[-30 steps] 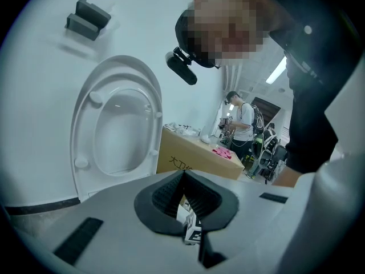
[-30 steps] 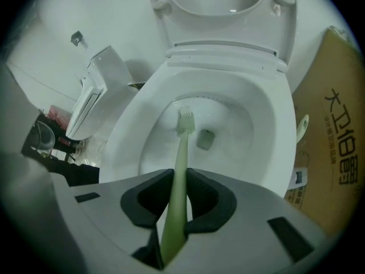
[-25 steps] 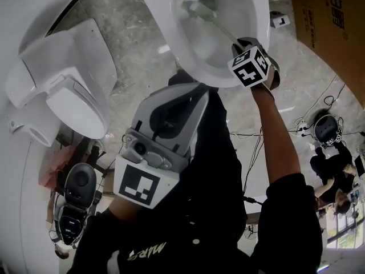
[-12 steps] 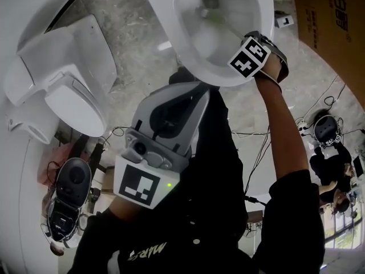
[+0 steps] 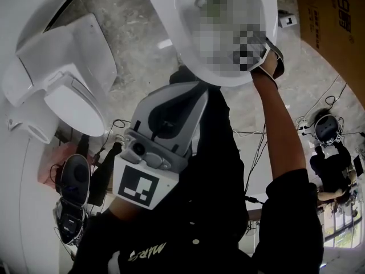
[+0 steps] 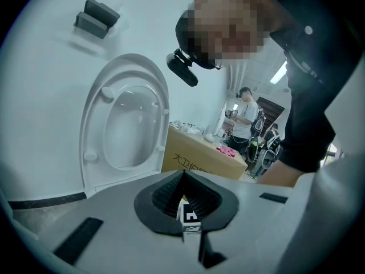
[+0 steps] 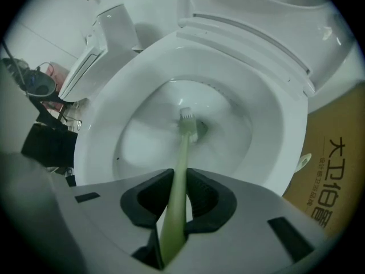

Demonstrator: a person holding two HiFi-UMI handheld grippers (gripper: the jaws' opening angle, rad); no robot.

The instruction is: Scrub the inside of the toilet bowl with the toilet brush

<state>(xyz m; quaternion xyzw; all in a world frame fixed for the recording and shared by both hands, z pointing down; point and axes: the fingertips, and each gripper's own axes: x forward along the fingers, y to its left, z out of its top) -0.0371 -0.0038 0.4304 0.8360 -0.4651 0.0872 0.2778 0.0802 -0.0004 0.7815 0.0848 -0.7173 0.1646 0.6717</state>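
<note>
The white toilet bowl (image 7: pixel 268 113) fills the right gripper view and sits at the top of the head view (image 5: pixel 182 21). My right gripper (image 7: pixel 181 176) is shut on the pale green handle of the toilet brush (image 7: pixel 179 158). The brush head (image 7: pixel 189 123) rests low in the bowl beside the drain. In the head view a blurred patch covers most of that gripper; the hand (image 5: pixel 272 61) holding it is at the bowl's right rim. My left gripper (image 5: pixel 201 93) is held near the body, shut, with nothing in it (image 6: pixel 183 176).
A second white toilet (image 5: pixel 63 79) stands at the left. A cardboard box (image 5: pixel 331 16) (image 7: pixel 336 153) is right of the bowl. Cables (image 5: pixel 319 101) cross the concrete floor, and a person (image 5: pixel 331 164) crouches at the right. A raised toilet lid (image 6: pixel 128 124) leans against the wall.
My right gripper has moved forward over the bowl's rim, pushing the brush head from the left wall toward the drain. The left gripper has stayed where it was.
</note>
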